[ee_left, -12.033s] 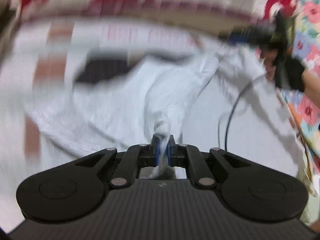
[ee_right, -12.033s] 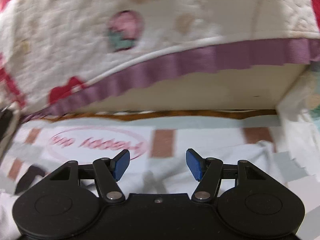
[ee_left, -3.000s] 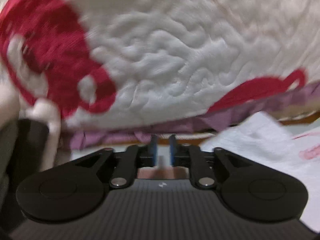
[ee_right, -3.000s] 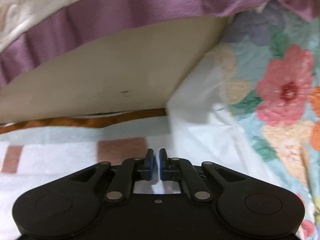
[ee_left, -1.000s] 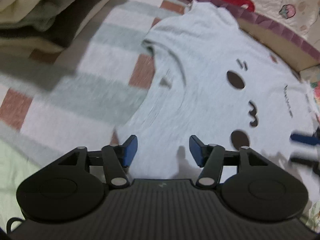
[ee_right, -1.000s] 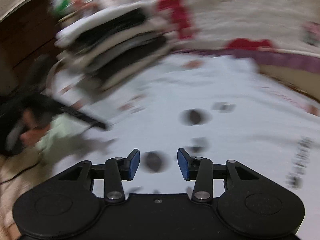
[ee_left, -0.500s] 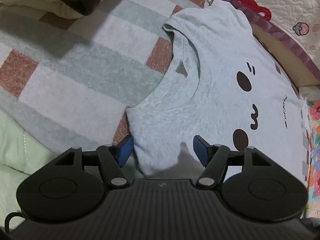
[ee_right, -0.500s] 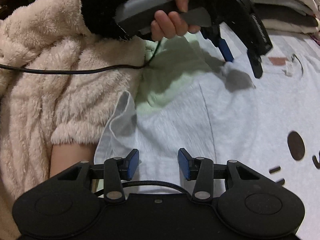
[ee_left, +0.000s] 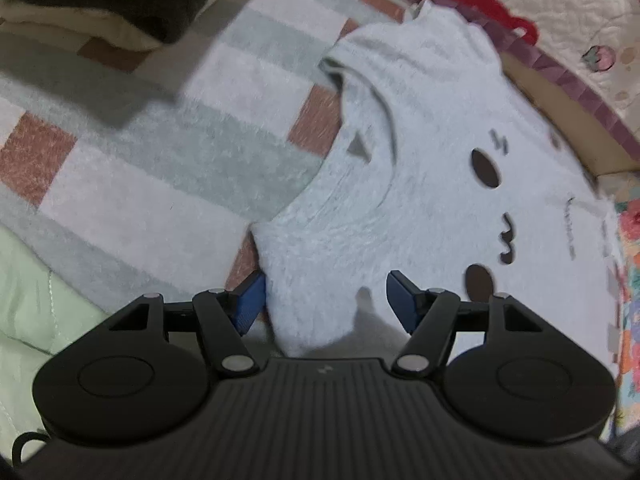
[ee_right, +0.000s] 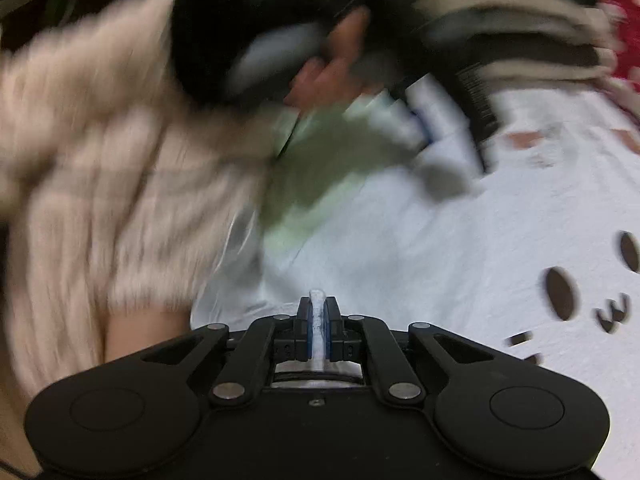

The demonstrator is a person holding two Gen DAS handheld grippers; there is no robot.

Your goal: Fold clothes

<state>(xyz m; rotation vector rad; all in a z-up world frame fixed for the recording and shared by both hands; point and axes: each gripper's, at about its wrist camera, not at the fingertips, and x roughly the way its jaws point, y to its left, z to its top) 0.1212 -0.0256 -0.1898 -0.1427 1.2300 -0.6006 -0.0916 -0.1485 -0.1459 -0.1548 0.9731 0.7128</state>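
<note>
Bedding fills most of the left wrist view: a checked blanket [ee_left: 160,168] in pale grey, white and brick-red squares covers the bed, with a pale green quilt [ee_left: 28,280] at the lower left and a cream quilted cover [ee_left: 580,4] with red motifs and a purple frill along the top right. On the blanket lies the grey T-shirt [ee_left: 420,184], spread flat and face up, its print of two dark oval eyes and a small mouth showing, the neckline turned toward the blanket's open part. A stack of folded clothes [ee_left: 100,4] sits at the upper left, well apart from the shirt. A strip of floral fabric [ee_left: 630,280] edges the far right.

The left tool [ee_left: 324,300] is released, its blue pads [ee_left: 252,300] spread wide on either side of the shirt's near shoulder corner; the left pad sits just beside the cloth edge.

Only the right wrist view, heavily blurred, shows the person: a fluffy cream sleeve [ee_right: 100,180] and the left hand [ee_right: 324,76] gripping the other tool's handle above the shirt's shoulder. It also shows the right tool [ee_right: 318,330] clenched on a pinched fold of the grey T-shirt [ee_right: 400,260] at its near edge, the cloth standing up between the pads. The folded stack [ee_right: 520,32] appears here as a dark-and-light smear at the top right.
</note>
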